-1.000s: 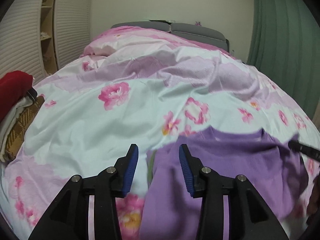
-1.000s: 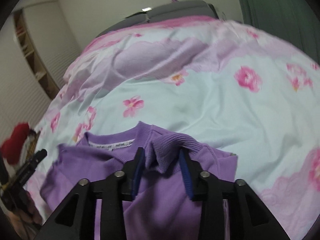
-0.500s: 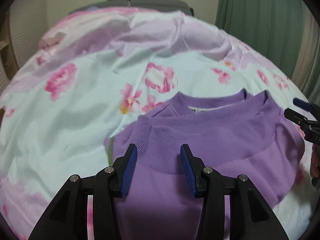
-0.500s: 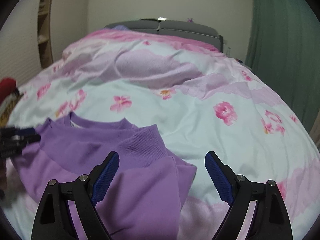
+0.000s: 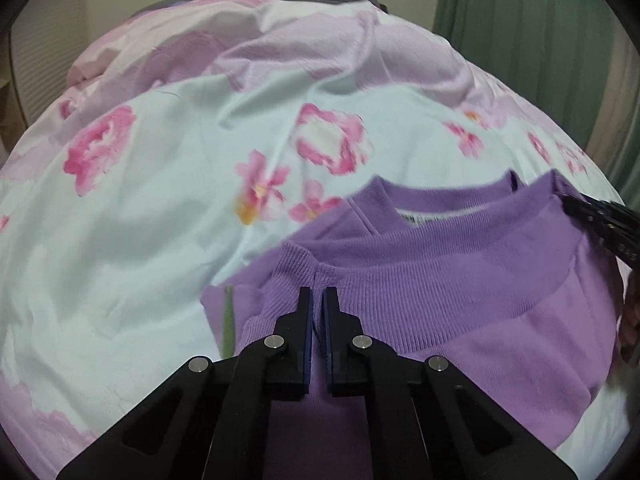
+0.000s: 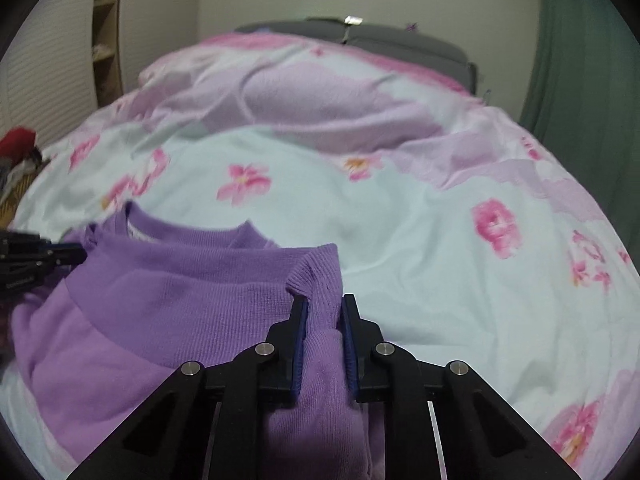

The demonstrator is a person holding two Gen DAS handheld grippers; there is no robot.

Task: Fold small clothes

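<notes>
A small purple knit sweater [image 5: 460,280] lies folded on the floral bed cover, its ribbed hem doubled up near the neckline. My left gripper [image 5: 319,294] is shut on the left corner of the ribbed hem. My right gripper [image 6: 324,304] is shut on the right corner of the hem of the sweater [image 6: 180,304]. Each gripper shows at the edge of the other's view: the right gripper [image 5: 600,220] at the sweater's right side, the left gripper [image 6: 36,260] at its left side.
The sweater rests on a rumpled white and pink floral duvet [image 5: 180,200], [image 6: 400,220]. A green curtain [image 5: 540,40] hangs at the right. A pile of red and plaid clothes [image 6: 16,152] sits at the bed's left edge, by a shelf.
Both grippers were open half a second ago. They have closed on the two corners of the ribbed hem. The right gripper had let go of the cloth a second ago before regrasping.
</notes>
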